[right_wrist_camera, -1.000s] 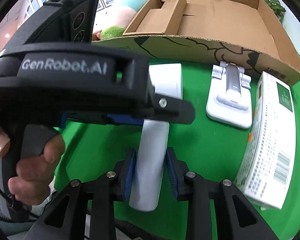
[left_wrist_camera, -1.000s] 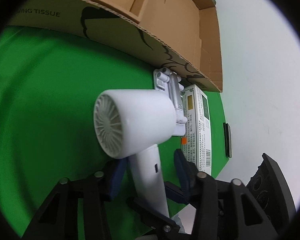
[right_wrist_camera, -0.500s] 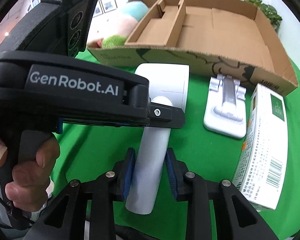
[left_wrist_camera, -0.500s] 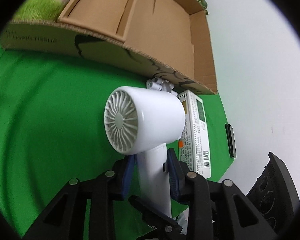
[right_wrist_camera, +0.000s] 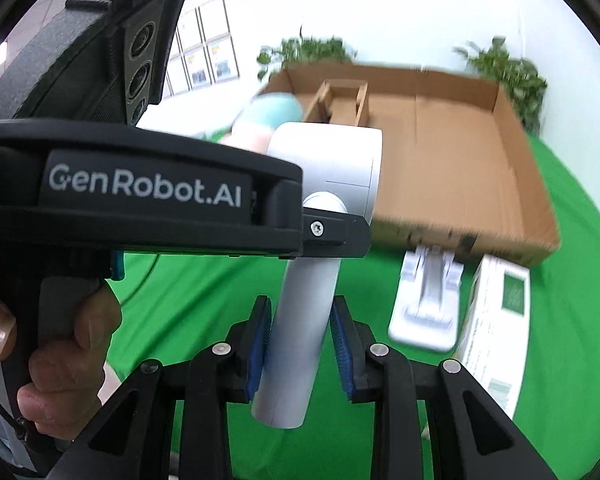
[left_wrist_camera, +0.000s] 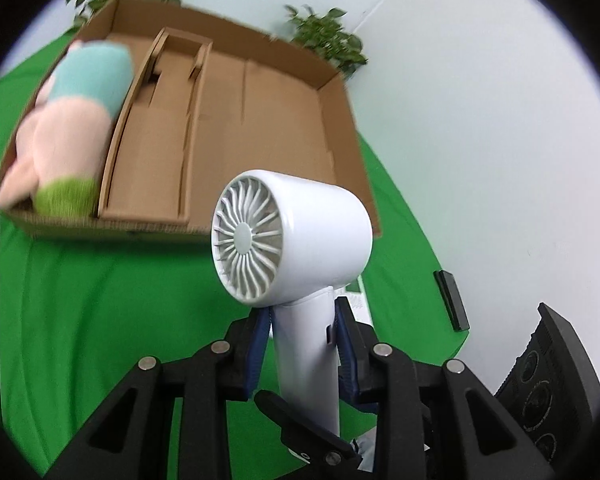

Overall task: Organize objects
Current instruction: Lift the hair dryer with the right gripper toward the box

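Green cloth covers the worktop (left_wrist_camera: 80, 300), filling the lower left of the left wrist view, with a white wall across the right side and leafy plants (left_wrist_camera: 328, 40) along the top edge.

Largest on it is the open cardboard box (left_wrist_camera: 284, 128), a shallow tray lying in the upper middle of both views. A narrow cardboard insert (left_wrist_camera: 156, 148) divides its left part from the wide bare floor on the right. In the far left compartment lies a soft toy (left_wrist_camera: 72, 120), pink with a teal band and a green end; it is blurred. The wide compartment holds nothing that shows.

At the centre of both views is the white hair dryer (left_wrist_camera: 296, 236), held up off the cloth with its finned rear grille facing the left wrist camera. The left gripper (left_wrist_camera: 302, 340) has its fingers clamped on the upper handle, blue pads pressed on both sides. The right gripper (right_wrist_camera: 300, 344) has its fingers clamped lower on the same handle. A hand (right_wrist_camera: 56, 356) grips the left tool's stock at the lower left of the right wrist view.

On the cloth in front of the box, at the right of the right wrist view, stand a printed white carton (right_wrist_camera: 496, 332) and, just beside it on its left, a white folding stand (right_wrist_camera: 428, 304). A small dark slab (left_wrist_camera: 452, 300) lies at the cloth's right edge.
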A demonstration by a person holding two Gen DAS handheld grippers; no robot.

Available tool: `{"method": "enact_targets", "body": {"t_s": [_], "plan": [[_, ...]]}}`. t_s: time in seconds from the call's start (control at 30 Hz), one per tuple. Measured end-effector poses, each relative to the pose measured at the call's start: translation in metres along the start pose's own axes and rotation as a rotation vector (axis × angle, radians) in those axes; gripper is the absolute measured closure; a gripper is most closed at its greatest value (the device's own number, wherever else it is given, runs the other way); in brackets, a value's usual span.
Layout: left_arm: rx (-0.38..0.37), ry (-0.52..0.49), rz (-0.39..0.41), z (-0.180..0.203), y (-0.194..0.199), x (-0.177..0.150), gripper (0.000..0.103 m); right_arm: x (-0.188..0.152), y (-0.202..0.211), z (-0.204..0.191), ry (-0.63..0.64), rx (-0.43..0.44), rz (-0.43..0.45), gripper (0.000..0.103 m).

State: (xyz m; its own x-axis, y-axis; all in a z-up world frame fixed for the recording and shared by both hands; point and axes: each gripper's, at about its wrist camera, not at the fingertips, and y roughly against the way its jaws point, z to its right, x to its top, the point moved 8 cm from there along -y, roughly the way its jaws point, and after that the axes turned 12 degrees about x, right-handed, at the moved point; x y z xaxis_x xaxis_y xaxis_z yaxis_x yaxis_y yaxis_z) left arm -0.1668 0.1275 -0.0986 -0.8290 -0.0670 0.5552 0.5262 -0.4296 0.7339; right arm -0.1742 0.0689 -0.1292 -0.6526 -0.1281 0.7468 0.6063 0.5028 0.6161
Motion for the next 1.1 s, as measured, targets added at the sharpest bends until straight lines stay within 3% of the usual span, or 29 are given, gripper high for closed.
{"method": "enact_targets", "body": {"t_s": [0.1,0.3,0.5,0.77,1.1], "plan": [[0.004,-0.06,0.049,0.014,0.011,0.019,0.073,0.001,0.038,-0.002,0.016,-0.026,0.068,0.075],[0.008,-0.166,0.133,0.036,0.031,0.064,0.074,0.041,0.071,0.006,0.037,-0.086,0.181,0.076],[-0.021,-0.217,0.196,0.05,0.067,0.081,0.073,0.076,0.101,0.008,0.033,-0.111,0.264,0.077],[-0.048,-0.241,0.219,0.064,0.094,0.099,0.073,0.099,0.12,0.01,-0.003,-0.114,0.284,0.079],[-0.036,-0.302,0.211,0.075,0.084,0.128,0.074,0.141,0.115,0.035,-0.09,-0.086,0.278,0.08]]}}
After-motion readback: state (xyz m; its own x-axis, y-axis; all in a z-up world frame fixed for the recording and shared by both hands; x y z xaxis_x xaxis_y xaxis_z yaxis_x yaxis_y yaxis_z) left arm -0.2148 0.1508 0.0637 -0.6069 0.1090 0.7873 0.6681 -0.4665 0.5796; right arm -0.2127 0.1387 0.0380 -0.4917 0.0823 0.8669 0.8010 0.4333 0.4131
